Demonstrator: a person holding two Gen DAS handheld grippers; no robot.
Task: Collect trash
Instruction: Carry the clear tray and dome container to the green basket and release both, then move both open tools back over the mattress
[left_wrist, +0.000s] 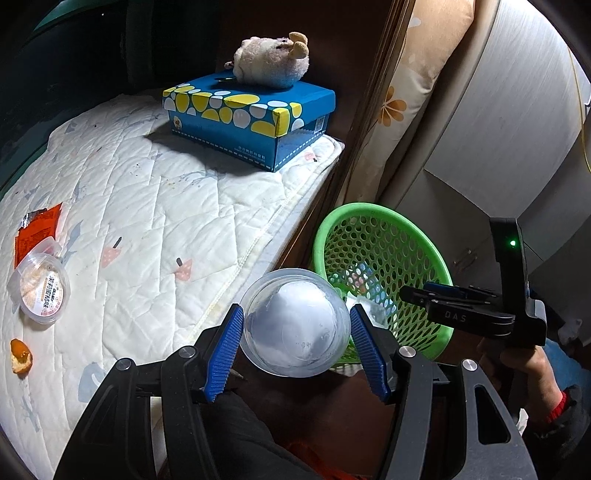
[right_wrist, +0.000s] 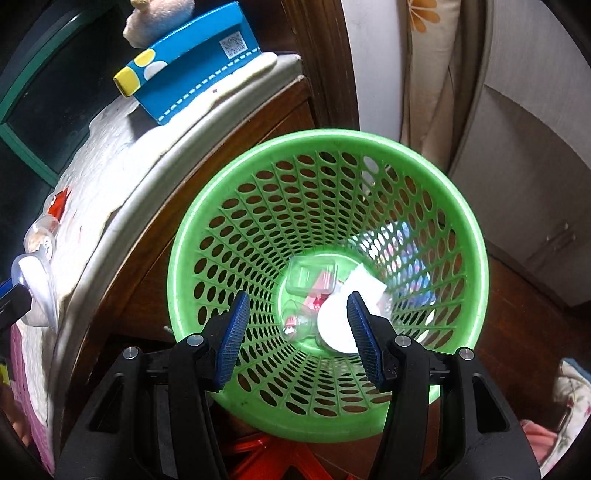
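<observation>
My left gripper (left_wrist: 295, 332) is shut on a clear plastic cup (left_wrist: 295, 321) with white residue inside, held over the mattress edge next to the green mesh basket (left_wrist: 369, 214). My right gripper (right_wrist: 295, 321) hangs open right above the basket (right_wrist: 332, 134), nothing between its pads. At the basket's bottom lie a clear box (right_wrist: 310, 275), a white lid (right_wrist: 334, 328) and other scraps. On the mattress (left_wrist: 166, 221) at the left lie a sealed snack cup (left_wrist: 40, 291), an orange wrapper (left_wrist: 37, 232) and a piece of orange peel (left_wrist: 20, 356).
A blue spotted box (left_wrist: 251, 122) with a plush toy (left_wrist: 273, 61) on top stands at the mattress's far end. A dark wooden bed frame (right_wrist: 229, 147) runs beside the basket. A flowered pillow (left_wrist: 406, 92) and a pale cabinet (left_wrist: 498, 129) stand behind it.
</observation>
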